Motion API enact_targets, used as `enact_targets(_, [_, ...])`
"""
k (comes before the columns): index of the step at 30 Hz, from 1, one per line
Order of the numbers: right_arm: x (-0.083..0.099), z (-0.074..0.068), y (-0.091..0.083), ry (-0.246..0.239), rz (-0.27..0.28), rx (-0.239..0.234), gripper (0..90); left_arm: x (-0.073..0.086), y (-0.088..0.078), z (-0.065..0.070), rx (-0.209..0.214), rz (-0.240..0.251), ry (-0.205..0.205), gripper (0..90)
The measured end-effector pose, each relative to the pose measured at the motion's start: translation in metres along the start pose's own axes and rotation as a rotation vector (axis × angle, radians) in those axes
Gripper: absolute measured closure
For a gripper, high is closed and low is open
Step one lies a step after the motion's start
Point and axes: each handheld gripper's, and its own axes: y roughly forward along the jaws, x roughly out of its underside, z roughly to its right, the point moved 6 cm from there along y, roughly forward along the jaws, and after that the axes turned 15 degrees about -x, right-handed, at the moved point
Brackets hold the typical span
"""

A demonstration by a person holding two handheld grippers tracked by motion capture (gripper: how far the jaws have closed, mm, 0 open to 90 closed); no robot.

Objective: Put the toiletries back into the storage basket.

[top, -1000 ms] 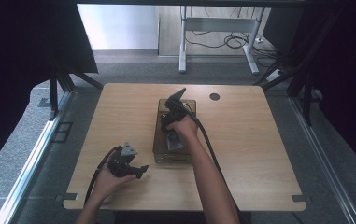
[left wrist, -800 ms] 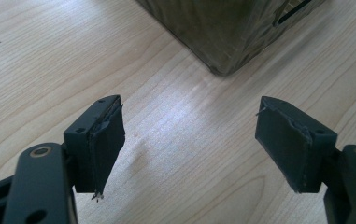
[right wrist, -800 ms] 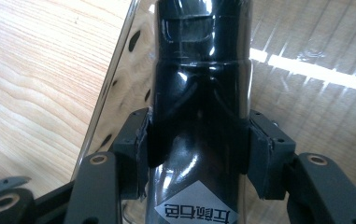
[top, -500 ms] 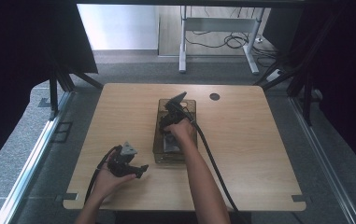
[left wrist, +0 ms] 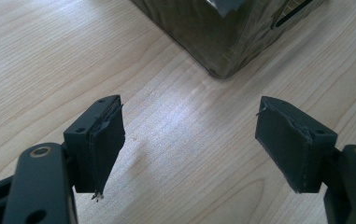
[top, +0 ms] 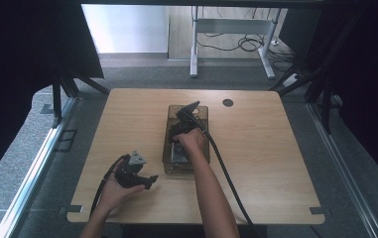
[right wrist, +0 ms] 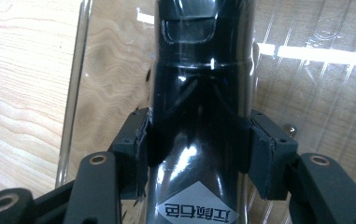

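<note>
Grey carpet surrounds the light wooden desk (top: 256, 163). At its left front, the left gripper (top: 144, 180) rests in the person's hand, its fingers (left wrist: 102, 140) spread wide over bare wood, just short of a corner of the clear tray (left wrist: 222, 42). At the middle, the right gripper (right wrist: 196, 154) reaches into the tray (top: 204, 111), its fingers (right wrist: 143, 149) clamped on both sides of a glossy black bottle (right wrist: 199, 93) lying inside.

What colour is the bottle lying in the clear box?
Glossy black bottle with a white diamond label, best in the right gripper view.
</note>
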Motion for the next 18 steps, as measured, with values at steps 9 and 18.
enact_targets(9, [0.0, 0.004, 0.002, 0.008, 0.003, 0.016, 45.4, 0.0, 0.0, 0.0, -0.001, 0.0, 0.0, 24.4])
enact_targets(18, [0.0, 0.004, -0.009, 0.01, 0.011, -0.002, 42.9, 0.0, 0.001, 0.002, 0.0, -0.004, 0.005, 24.4])
